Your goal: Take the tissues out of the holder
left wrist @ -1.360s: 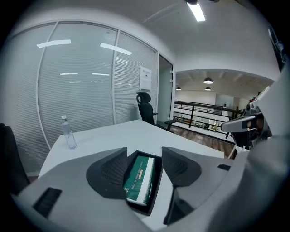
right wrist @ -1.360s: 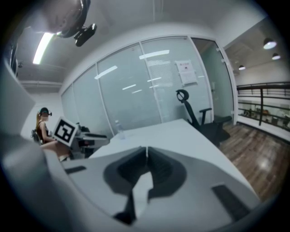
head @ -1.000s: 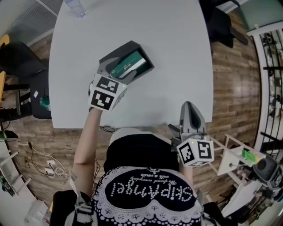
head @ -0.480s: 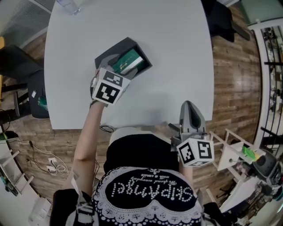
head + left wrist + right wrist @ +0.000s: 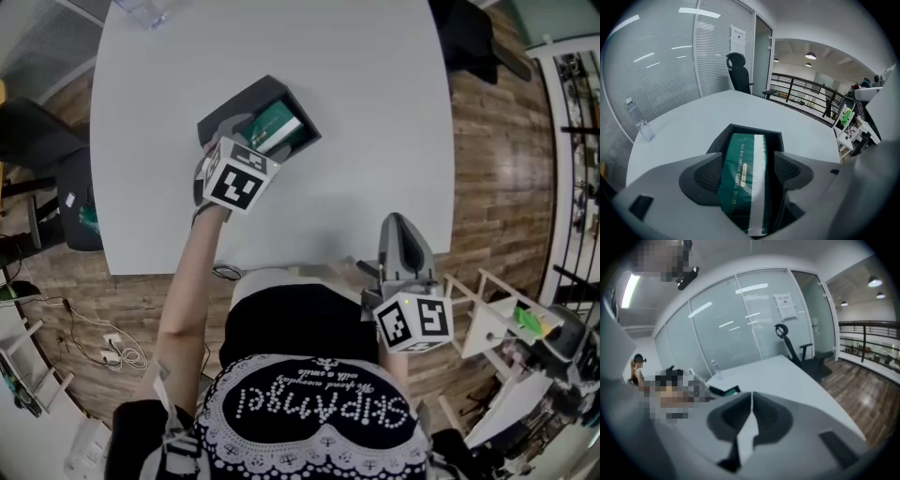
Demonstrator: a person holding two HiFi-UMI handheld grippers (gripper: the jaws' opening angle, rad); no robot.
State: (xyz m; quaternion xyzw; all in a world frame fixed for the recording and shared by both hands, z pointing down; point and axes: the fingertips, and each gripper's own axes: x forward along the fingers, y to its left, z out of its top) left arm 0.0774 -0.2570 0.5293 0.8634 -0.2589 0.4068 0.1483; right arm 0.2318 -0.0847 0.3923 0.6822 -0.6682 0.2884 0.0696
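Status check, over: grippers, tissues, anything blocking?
Left gripper jaws just opening wide, straddling tissue pack, not gripping. Right gripper shut, empty. Pack sits in holder. Bottle far off, nothing blocking.

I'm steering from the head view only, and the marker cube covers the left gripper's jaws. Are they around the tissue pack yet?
Observer: Yes. The left gripper view shows the left gripper with its jaws apart, one on each side of the green tissue pack, which lies in the black holder. The jaws have just been opening.
Operator: Are they squeezing it?
Observer: Not as far as I can see. A dark gap shows between the pack and the pad at that view's right.
Operator: And the right gripper?
Observer: The right gripper view shows the right gripper with its jaws together and nothing between them.
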